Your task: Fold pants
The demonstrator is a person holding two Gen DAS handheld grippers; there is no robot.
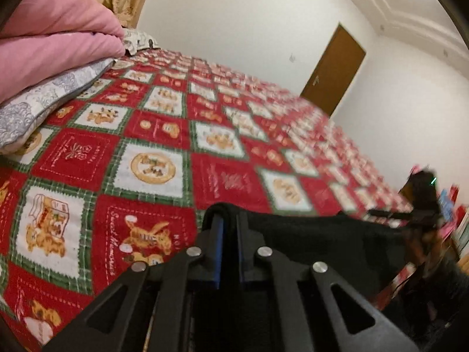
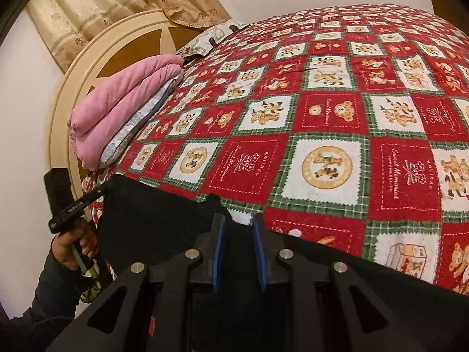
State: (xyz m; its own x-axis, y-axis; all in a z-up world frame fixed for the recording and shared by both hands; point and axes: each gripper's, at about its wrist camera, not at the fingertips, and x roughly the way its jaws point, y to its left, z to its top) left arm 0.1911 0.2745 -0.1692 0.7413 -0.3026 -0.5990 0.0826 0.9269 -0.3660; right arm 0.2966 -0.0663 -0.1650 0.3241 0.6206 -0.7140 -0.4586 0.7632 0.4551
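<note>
The black pants are held up above a bed, stretched between my two grippers. My left gripper is shut on one corner of the pants, the black cloth wrapped over its blue-padded fingertips. My right gripper has its blue pads a little apart with the pants' edge pinched between them. Each gripper shows in the other's view: the right one at the far right, the left one at the far left, held by a hand.
The bed carries a red, green and white checked blanket with bear prints. A folded pink quilt on a grey pillow lies by the round headboard. A brown door is in the far wall.
</note>
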